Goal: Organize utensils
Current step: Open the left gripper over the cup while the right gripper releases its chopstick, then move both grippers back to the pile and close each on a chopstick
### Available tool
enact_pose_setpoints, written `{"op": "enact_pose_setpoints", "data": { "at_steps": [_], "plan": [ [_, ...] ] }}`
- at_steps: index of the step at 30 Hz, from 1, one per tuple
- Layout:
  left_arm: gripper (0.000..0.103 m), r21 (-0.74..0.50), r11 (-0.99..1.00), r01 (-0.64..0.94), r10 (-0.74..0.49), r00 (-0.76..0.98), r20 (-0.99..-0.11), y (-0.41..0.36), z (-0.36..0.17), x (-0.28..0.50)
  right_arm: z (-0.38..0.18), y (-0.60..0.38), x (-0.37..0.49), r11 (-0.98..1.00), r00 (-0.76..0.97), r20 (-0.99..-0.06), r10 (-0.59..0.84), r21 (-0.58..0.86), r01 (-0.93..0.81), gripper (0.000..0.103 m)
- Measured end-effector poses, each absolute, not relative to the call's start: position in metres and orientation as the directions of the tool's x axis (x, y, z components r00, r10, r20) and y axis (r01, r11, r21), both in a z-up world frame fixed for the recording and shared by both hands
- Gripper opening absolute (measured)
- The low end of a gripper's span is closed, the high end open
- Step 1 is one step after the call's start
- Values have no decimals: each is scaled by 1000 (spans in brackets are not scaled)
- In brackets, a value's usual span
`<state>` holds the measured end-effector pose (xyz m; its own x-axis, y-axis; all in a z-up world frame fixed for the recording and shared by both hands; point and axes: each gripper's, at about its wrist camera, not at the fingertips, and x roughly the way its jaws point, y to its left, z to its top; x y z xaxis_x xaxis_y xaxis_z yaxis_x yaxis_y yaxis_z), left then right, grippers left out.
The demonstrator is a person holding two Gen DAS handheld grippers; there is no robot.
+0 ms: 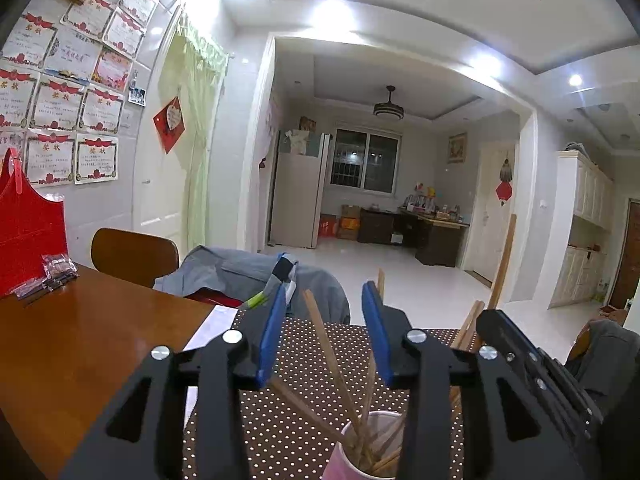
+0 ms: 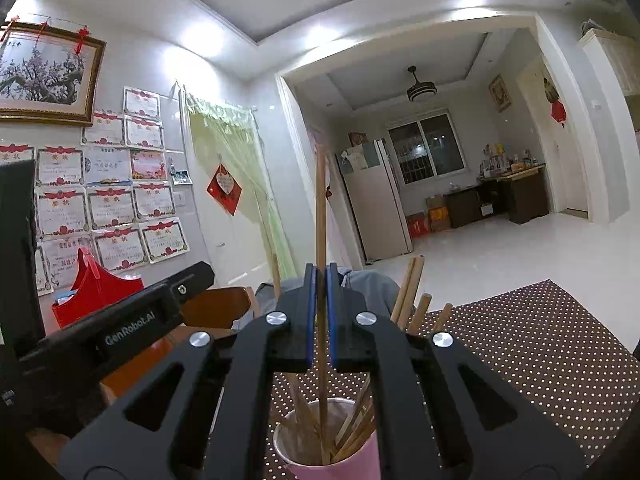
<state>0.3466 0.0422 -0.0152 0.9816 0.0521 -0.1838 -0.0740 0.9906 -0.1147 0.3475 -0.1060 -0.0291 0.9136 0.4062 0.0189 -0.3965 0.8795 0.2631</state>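
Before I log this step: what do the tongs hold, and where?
Right tongs pinch one chopstick mid-length, its tip in the cup. Left tongs hold nothing.

Left gripper [image 1: 324, 330]: matte black linkage arms with triangular cut-outs, joined by round silver pivot screws; blue pads are set on the inner faces of both fingers. Right gripper [image 2: 320, 316]: the same black frame, silver screws and blue-edged pads are seen. On the black housing at the left of the right wrist view, white "GenRobot.AI" lettering is printed.
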Motion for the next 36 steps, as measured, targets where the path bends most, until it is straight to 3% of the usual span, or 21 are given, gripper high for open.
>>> {"op": "enact_pose_setpoints", "data": {
  "at_steps": [4, 6, 8, 19, 22, 36],
  "plan": [
    [42, -110, 991, -77, 56, 983, -177, 41, -14, 345, -26, -105, 348, 881, 913, 0, 407, 265, -393, 7],
    [42, -108, 991, -77, 57, 982, -178, 42, -13, 344, -25, -105, 348, 884, 916, -8, 401, 266, -385, 19],
    [42, -112, 991, -76, 55, 982, -179, 41, -13, 344, -26, -106, 346, 888, 920, -1, 391, 264, -377, 54],
    [42, -63, 993, -97, 85, 982, -167, 38, -9, 339, -21, -108, 338, 908, 936, 0, 351, 245, -340, 54],
    [54, -51, 994, -97, 88, 983, -163, 36, -7, 330, -22, -111, 329, 911, 938, -5, 347, 238, -336, 54],
    [54, 12, 995, -103, 104, 987, -126, 30, 15, 244, -10, -131, 262, 932, 951, -44, 306, 219, -290, 54]
  ]
}}
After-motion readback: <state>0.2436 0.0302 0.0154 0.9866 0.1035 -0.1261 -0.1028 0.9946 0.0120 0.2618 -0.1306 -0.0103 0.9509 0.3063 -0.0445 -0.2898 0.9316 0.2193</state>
